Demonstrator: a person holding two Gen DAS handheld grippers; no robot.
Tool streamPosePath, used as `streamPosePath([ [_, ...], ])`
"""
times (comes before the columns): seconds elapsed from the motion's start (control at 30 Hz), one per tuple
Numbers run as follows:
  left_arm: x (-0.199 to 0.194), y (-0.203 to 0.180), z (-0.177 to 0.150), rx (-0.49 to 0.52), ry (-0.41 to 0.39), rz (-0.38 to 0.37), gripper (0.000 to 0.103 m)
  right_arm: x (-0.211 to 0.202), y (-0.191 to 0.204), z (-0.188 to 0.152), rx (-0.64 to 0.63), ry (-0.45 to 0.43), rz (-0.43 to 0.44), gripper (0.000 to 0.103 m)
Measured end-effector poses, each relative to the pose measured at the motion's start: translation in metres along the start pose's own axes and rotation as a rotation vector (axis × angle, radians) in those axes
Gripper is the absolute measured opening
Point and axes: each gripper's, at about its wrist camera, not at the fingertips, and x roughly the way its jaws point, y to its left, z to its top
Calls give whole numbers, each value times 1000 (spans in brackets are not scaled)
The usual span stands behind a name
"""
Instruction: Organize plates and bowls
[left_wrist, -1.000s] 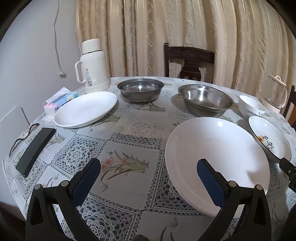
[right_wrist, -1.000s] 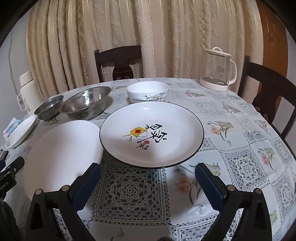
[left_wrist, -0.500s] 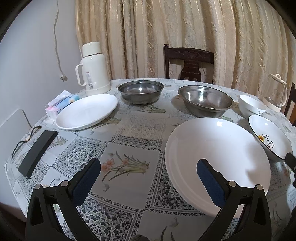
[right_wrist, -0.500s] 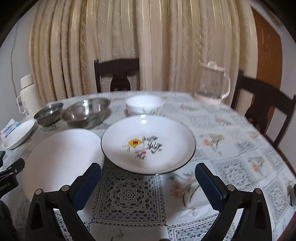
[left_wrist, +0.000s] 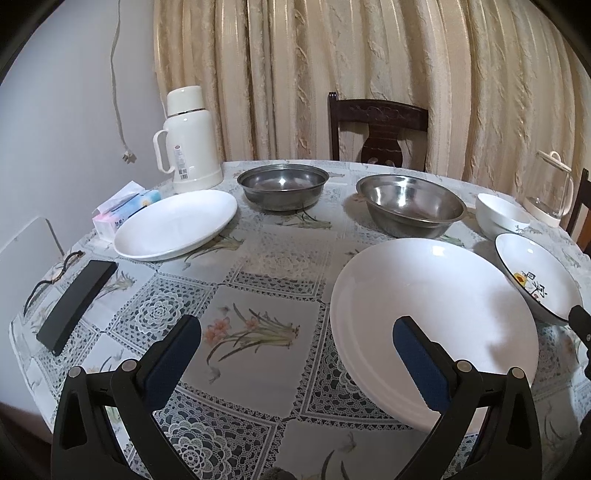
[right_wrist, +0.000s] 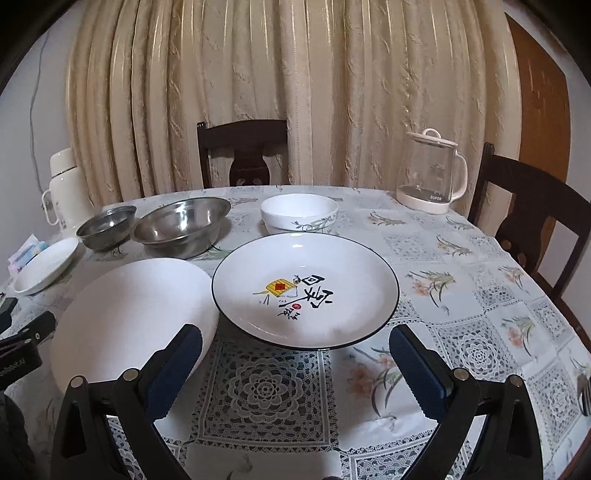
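A large plain white plate (left_wrist: 432, 317) lies flat on the near part of the surface (left_wrist: 258, 266), and just to its right sits a black-rimmed plate (right_wrist: 306, 288) painted with black characters and a yellow-and-red motif; in the right wrist view their rims appear to touch or overlap slightly, though which one I cannot tell. Behind them stand a larger steel bowl (left_wrist: 410, 205) and a smaller steel bowl (left_wrist: 282, 184), apart from one another, with a white bowl (right_wrist: 299, 212) further right. A smaller white plate (left_wrist: 177, 223) rests near the left edge. The left tongs (left_wrist: 295, 339) hover spread wide and hold nothing, the right-hand finger over the near edge of the plain plate. The right tongs (right_wrist: 295, 347) are likewise wide apart and empty, just short of the black-rimmed plate. Round the edges stand a cream thermos flask (left_wrist: 188, 140), a tissue pack (left_wrist: 122, 208), a black case (left_wrist: 77, 299) and a glass kettle (right_wrist: 432, 173).
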Motion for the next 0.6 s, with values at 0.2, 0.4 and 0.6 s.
streamPosePath([
  [0.2, 0, -3, -1, 10, -5, -4, 103, 11, 5, 1, -30, 64, 73, 103],
  [0.4, 2, 0, 0, 0, 9, -60, 103, 9, 8, 0, -45, 65, 69, 102],
  [0.6, 9, -1, 2, 41, 47, -65, 103, 10, 16, 3, -61, 93, 97, 96],
])
